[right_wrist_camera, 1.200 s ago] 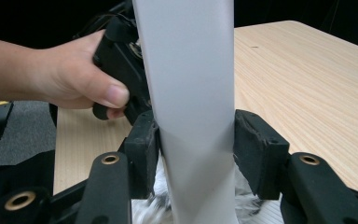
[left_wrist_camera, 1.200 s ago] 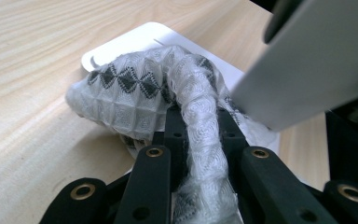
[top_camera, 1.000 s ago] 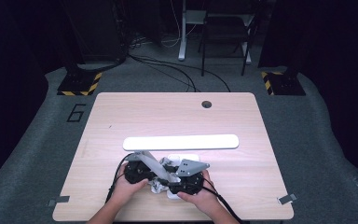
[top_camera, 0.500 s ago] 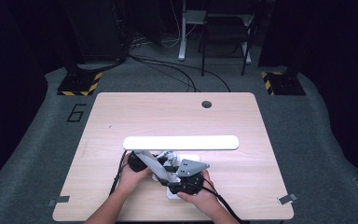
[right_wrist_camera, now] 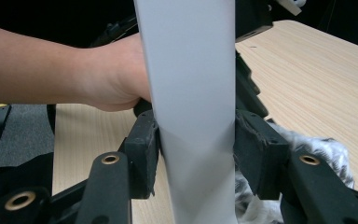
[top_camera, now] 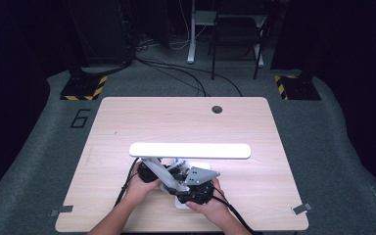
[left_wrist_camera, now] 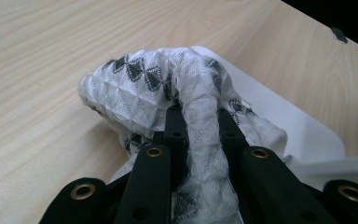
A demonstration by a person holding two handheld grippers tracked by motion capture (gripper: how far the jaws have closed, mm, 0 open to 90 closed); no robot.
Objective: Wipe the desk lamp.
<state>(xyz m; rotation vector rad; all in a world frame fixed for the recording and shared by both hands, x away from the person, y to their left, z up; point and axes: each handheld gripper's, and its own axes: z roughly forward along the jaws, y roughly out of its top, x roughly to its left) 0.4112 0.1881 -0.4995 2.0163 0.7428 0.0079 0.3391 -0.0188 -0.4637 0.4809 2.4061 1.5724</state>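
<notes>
Dark room, grey carpet, wood table (top_camera: 127, 127) w/ cable hole near far edge. "6" marked on floor (top_camera: 80, 118) left of table; no other writing legible. White desk lamp on table: bar head (top_camera: 190, 150) across middle, arm (right_wrist_camera: 189, 107) slanting to base (left_wrist_camera: 303, 130) at near edge. Right gripper (right_wrist_camera: 193, 156) jaws clamped on lamp arm. Left gripper (left_wrist_camera: 200, 123) jaws pinched on white/black patterned cloth (left_wrist_camera: 140, 88), bunched on table against lamp base.
</notes>
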